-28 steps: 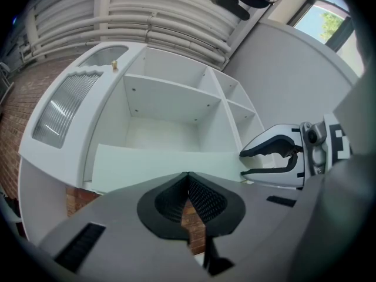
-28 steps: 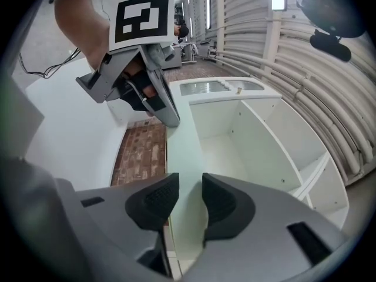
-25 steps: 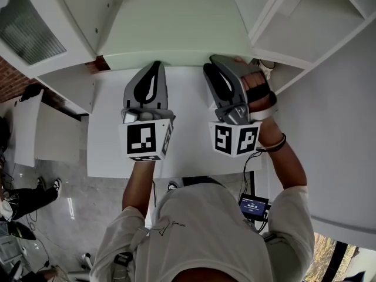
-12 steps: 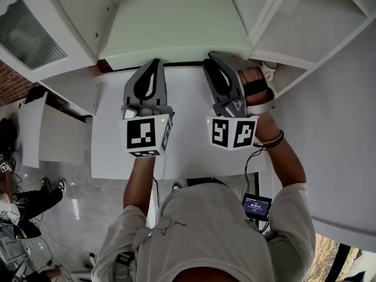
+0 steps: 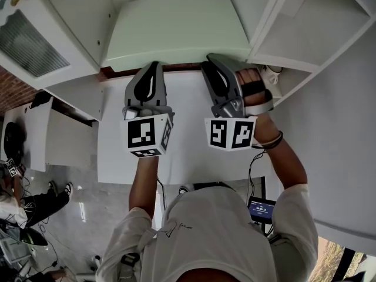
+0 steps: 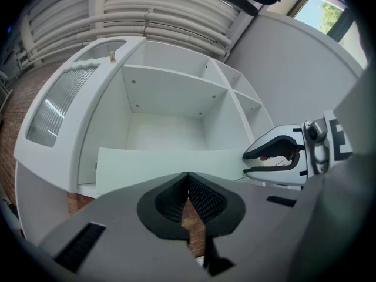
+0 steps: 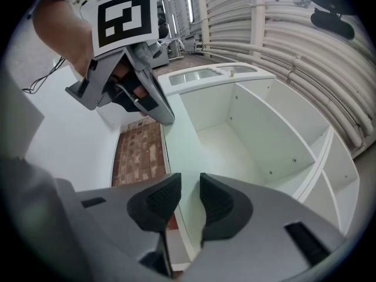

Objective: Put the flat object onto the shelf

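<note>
A white shelf unit (image 5: 261, 22) stands open in front of the person. A white tabletop (image 5: 185, 154) lies under the two grippers, and a strip of brick (image 5: 108, 72) shows off to the left of them. The flat object, a pale green board (image 5: 176, 28), lies flat in the middle compartment, directly ahead of both sets of jaws. Its near edge sits at the compartment's front lip.

The left gripper (image 5: 154, 66) has its jaws together with nothing between them, and the tips are right at the board's near edge. To my eye it is held closed like that to act as a blunt pusher. The right gripper (image 5: 211, 62), beside it and rolled onto its side, has just been narrowing its jaws. A slim gap is left, and the board lies just beyond the tips, not pinched.

Both meet the same edge, apart from each other, probably so the board slides in square. It looks nearly home, and one last even shove should seat it.
</note>
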`<state>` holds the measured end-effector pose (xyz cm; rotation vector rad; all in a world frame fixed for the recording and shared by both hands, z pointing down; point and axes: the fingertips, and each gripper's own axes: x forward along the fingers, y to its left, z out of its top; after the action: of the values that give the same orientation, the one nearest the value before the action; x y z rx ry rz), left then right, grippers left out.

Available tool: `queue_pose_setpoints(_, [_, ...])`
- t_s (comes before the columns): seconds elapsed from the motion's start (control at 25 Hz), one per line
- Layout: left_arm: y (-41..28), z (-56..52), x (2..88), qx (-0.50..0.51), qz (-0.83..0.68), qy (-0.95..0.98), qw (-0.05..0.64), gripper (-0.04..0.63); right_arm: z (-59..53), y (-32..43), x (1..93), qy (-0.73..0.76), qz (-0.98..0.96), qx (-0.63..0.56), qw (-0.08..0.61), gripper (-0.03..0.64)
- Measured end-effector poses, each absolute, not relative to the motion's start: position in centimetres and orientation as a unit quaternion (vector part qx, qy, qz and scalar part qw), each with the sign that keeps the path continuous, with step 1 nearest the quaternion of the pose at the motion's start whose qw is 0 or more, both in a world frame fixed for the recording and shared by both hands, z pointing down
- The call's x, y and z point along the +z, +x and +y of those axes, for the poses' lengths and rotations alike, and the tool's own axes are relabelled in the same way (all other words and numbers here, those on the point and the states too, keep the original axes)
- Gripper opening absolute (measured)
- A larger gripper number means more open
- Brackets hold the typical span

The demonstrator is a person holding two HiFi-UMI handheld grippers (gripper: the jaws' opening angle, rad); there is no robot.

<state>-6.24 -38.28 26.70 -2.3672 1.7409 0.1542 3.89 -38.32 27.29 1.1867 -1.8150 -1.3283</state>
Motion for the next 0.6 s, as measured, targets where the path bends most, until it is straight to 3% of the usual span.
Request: queue_pose_setpoints(0.6, [-8.1,-40.7,27.0,0.040,0.600,-0.794,0.086,0.014,-40.5,3.0,26.5,0.475,-0.698,-0.463,0.269,0.063])
